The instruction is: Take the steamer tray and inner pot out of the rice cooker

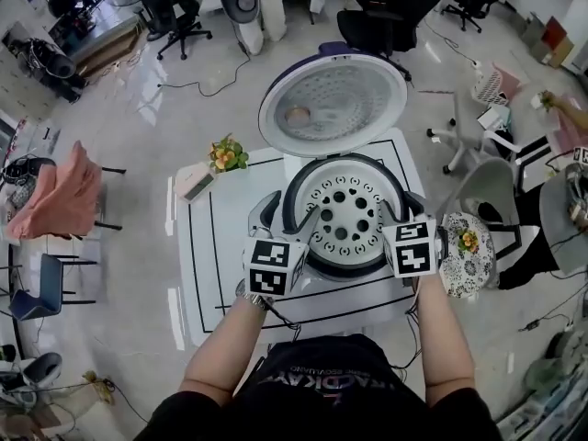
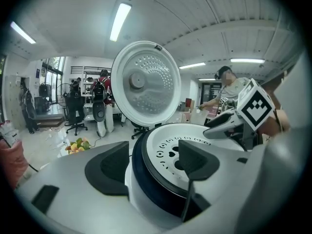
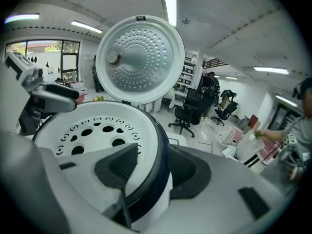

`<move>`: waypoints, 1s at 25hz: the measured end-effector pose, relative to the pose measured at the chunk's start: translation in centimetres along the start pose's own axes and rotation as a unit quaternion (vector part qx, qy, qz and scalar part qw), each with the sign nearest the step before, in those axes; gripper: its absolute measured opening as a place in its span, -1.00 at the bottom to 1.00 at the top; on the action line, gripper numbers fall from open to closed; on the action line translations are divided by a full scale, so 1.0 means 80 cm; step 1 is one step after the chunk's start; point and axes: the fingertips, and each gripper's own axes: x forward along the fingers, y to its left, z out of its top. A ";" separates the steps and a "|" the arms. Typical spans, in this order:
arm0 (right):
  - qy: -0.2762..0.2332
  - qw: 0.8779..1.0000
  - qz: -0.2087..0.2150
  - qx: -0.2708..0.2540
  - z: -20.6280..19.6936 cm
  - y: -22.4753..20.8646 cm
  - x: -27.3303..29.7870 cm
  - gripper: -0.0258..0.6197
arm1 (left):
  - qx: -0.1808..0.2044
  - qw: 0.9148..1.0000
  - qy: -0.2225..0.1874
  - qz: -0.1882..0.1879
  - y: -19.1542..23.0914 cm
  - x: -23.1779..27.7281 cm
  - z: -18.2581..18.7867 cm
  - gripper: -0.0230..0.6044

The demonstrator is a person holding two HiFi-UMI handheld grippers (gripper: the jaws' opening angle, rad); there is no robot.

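Observation:
The rice cooker (image 1: 342, 266) stands on a white table, its lid (image 1: 333, 104) raised behind it. Inside lies the white steamer tray (image 1: 354, 217) with round holes, level with the dark rim; the inner pot beneath it is hidden. My left gripper (image 1: 292, 217) straddles the cooker's left rim, one jaw outside the wall and one over the tray (image 2: 168, 143), open (image 2: 153, 165). At the right rim my right gripper (image 1: 401, 209) stands the same way, open (image 3: 151, 172), with its inner jaw over the tray (image 3: 92, 130). I cannot tell whether the jaws touch the rim.
The table (image 1: 220, 246) has black lines marked on it. A small flower pot (image 1: 228, 154) and a small box (image 1: 195, 184) sit at its back left. A round patterned stool (image 1: 467, 251) stands to the right; office chairs (image 1: 390, 12) stand behind.

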 end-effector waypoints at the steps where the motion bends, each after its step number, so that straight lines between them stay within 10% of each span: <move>1: 0.005 1.000 -0.006 -0.004 -0.002 0.000 -0.001 -0.37 | 0.001 1.000 0.002 -0.003 -0.001 0.000 -0.001 0.06; 25: -0.005 0.998 -0.063 0.005 0.026 -0.015 -0.019 -0.66 | -0.005 0.999 0.007 -0.035 0.000 0.003 -0.001 0.06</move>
